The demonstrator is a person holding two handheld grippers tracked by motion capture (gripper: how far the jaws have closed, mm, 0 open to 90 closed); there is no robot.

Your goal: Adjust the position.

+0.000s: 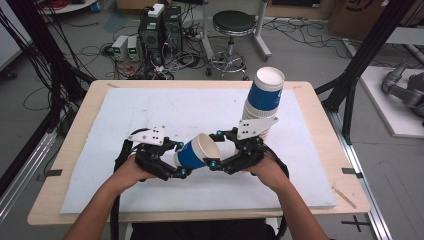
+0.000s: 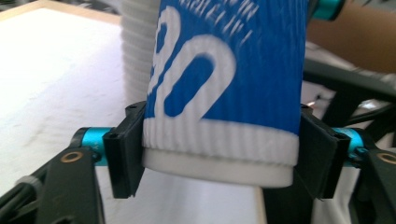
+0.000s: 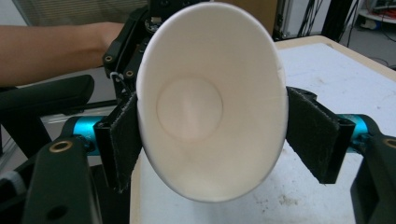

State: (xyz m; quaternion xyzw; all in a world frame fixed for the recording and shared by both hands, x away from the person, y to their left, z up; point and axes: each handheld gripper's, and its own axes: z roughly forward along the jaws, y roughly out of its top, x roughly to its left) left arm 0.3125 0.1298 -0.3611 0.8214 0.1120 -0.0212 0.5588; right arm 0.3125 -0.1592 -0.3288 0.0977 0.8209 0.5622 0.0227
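White foam board [image 1: 150,115], cup stack [image 1: 262,100] at 2 o'clock. Paper cup [image 1: 196,151]: light, crushable; left gripper [image 1: 176,160] clamps base, right gripper [image 1: 216,149] straddles rim, contact unclear.

A white paper cup [image 3: 212,105] is filling the centre of the frame, its open mouth facing the camera and its round bottom showing deep inside. The right gripper [image 3: 212,140] is flanking its rim: the left pad is pressing against the cup's left edge, the right pad is sitting just beside its right edge. Behind the cup, at upper left, a forearm [image 3: 51,39] is reaching in above the other gripper [image 3: 133,39]. The white table surface [image 3: 336,70] is showing at right.
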